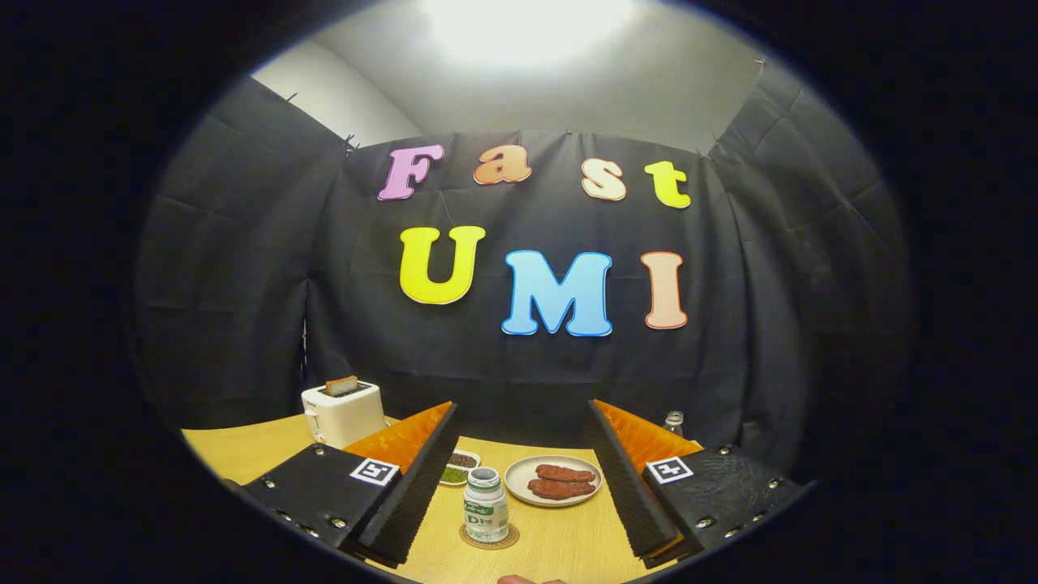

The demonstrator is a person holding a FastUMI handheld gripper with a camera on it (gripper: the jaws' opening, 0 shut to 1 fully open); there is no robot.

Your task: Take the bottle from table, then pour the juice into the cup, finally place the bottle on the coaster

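A small white bottle [486, 507] with a green label and a grey cap stands upright on a round brown coaster [490, 538] on the wooden table [559, 543]. My gripper [521, 410] is open, its two fingers spread wide. The bottle stands between them, closer to the left finger [413, 478] and touching neither. The right finger [624, 474] is well apart from it.
Just beyond the bottle is a plate [554, 480] with two pieces of meat. Left of it are two small dishes [458, 467] of beans. A white toaster [342, 414] holding toast stands at the back left. A glass bottle top [673, 422] peeks over the right finger.
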